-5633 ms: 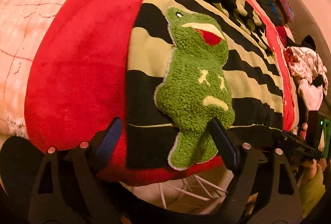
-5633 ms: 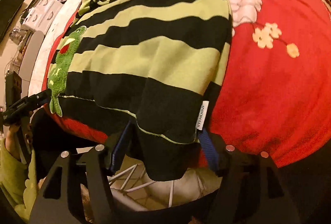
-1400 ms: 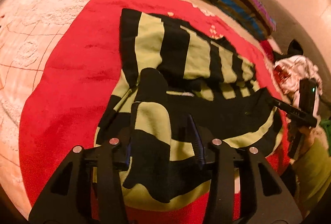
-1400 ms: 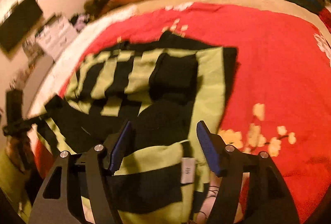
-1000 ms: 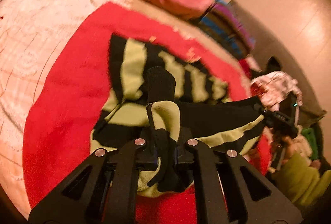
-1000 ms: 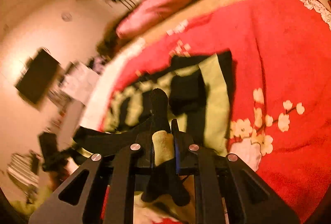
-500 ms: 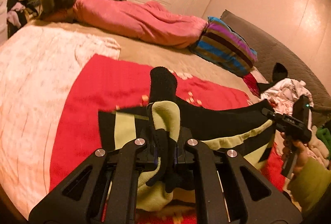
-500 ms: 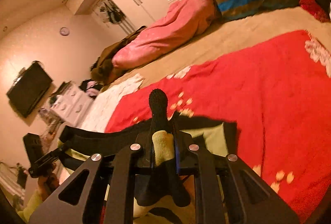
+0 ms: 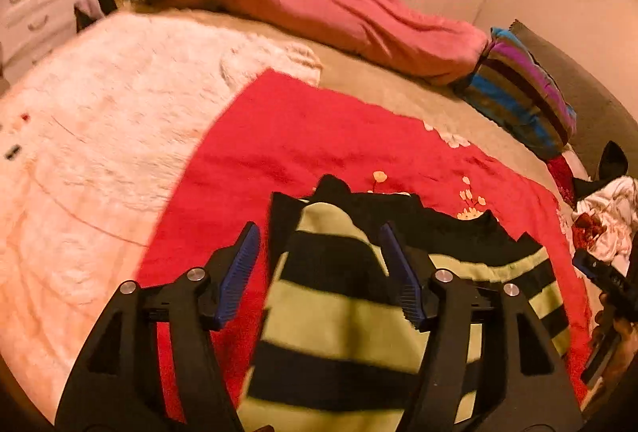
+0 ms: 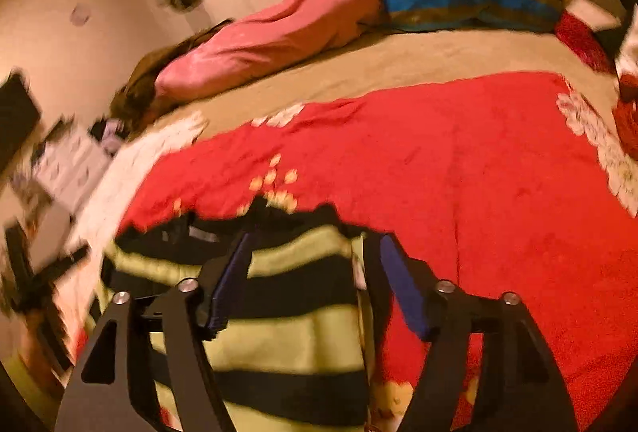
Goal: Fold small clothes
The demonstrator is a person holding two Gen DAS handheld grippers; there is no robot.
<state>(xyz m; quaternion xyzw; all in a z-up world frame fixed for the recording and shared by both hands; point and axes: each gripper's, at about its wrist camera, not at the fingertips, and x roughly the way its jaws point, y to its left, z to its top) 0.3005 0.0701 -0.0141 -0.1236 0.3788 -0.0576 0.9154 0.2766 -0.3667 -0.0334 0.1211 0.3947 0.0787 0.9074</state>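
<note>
- At the far left of the left wrist view, a white dresser (image 9: 28,9) stands against the wall, with dark clothes heaped beside it.
- A fuzzy white blanket (image 9: 99,152) covers the left side of the bed.
- To its right lies a red blanket (image 9: 303,137) with small flower prints, spread over the bed's tan cover (image 10: 418,57).
- The left tool (image 9: 319,272) has its blue-padded fingers (image 9: 239,272) spread apart, gripping nothing.
- The striped sweater (image 9: 331,308), black and pale green, lies folded on the red blanket; a fold of it sits between the left tool's spread fingers, and whether the pads touch it cannot be told.
- Behind, a long pink quilt (image 9: 351,17) lies across the head of the bed, and a striped pillow (image 9: 522,97) in blue, purple and brown sits at its right end.
- At the right edge of the left wrist view, the right tool shows only as a dark shape, next to a heap of white and red clothes (image 9: 606,216).
- In the right wrist view, the right tool (image 10: 315,280) is also spread wide and holds nothing, its fingers on either side of the sweater's right edge, where a small white label (image 10: 359,272) hangs.
- This view is blurred.
</note>
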